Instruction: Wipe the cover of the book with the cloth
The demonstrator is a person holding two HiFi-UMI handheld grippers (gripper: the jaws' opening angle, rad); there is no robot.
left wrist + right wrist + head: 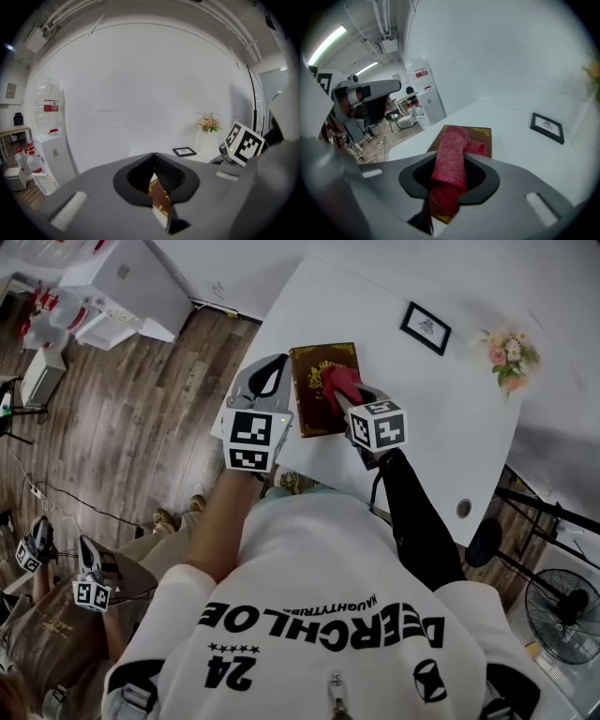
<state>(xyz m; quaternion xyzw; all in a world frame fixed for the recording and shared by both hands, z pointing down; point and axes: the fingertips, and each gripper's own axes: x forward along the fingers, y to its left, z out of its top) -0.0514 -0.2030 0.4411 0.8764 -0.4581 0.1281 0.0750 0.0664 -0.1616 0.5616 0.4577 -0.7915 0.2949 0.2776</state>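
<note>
The white table (441, 427) in front of you is the biggest thing here, and the book (311, 399) lies flat on it, close to the edge nearest you. Beyond the table, against the wall, a white water cooler (51, 154) carries a clear jug (47, 105) with a red label; how full it is cannot be told. The book has a dark red-brown cover with gold ornament at the corners and in the middle, and its pale page edge shows in the left gripper view. Your left gripper (153, 155) sits just beside the book's left edge. Its jaws are closed, the pads meeting at the tips, and a slice of the cover shows through the gap behind them. Your right gripper (451, 161) is over the right half of the cover, clamped on the red cloth (339, 381). The cloth is bunched into a thick roll between the pads and spills forward onto the cover, so it rests on the book. At the far right of the table a bunch of pink and white flowers (509, 354) stands in a pale vase (202, 140) that is hard to pick out against the wall. A small black picture frame (426, 328) sits between the flowers and the book, well apart from both.
</note>
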